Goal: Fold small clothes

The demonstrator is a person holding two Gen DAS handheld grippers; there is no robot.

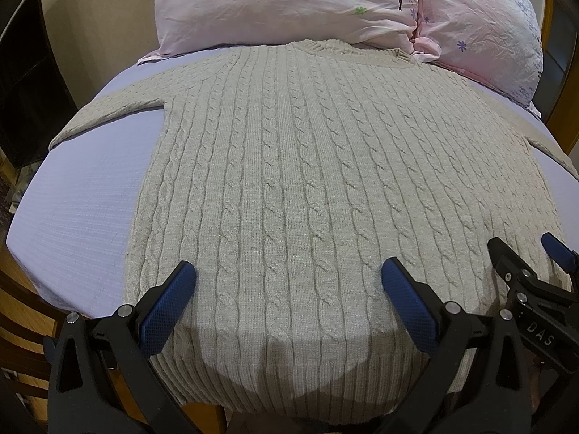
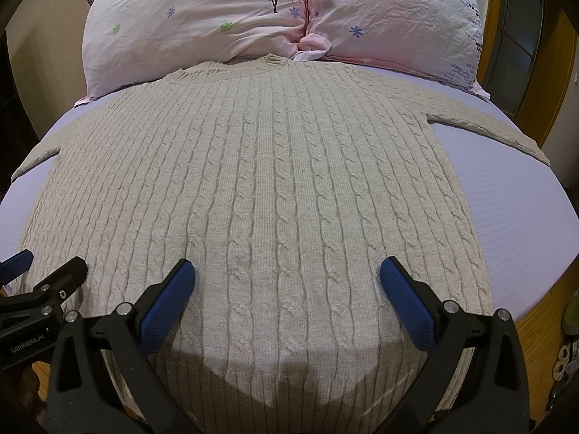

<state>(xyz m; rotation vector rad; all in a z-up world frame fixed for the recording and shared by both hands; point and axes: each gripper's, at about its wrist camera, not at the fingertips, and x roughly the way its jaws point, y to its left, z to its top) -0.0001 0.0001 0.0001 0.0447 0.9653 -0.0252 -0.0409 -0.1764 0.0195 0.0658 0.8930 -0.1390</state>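
A beige cable-knit sweater (image 1: 289, 166) lies flat on a lavender bed sheet (image 1: 79, 209), collar at the far end, sleeves spread to both sides. It also shows in the right wrist view (image 2: 275, 181). My left gripper (image 1: 287, 282) is open and empty, hovering just above the sweater's hem near its left half. My right gripper (image 2: 286, 280) is open and empty above the hem's right half. The right gripper's tips (image 1: 524, 256) show at the right edge of the left wrist view; the left gripper's tips (image 2: 47, 264) show at the left edge of the right wrist view.
Two pink flowered pillows (image 1: 289, 7) (image 2: 398, 18) lie at the head of the bed, touching the collar. The sheet (image 2: 514, 217) is bare on both sides of the sweater. Wooden floor (image 1: 25, 318) and a dark cabinet (image 1: 25, 83) are left of the bed.
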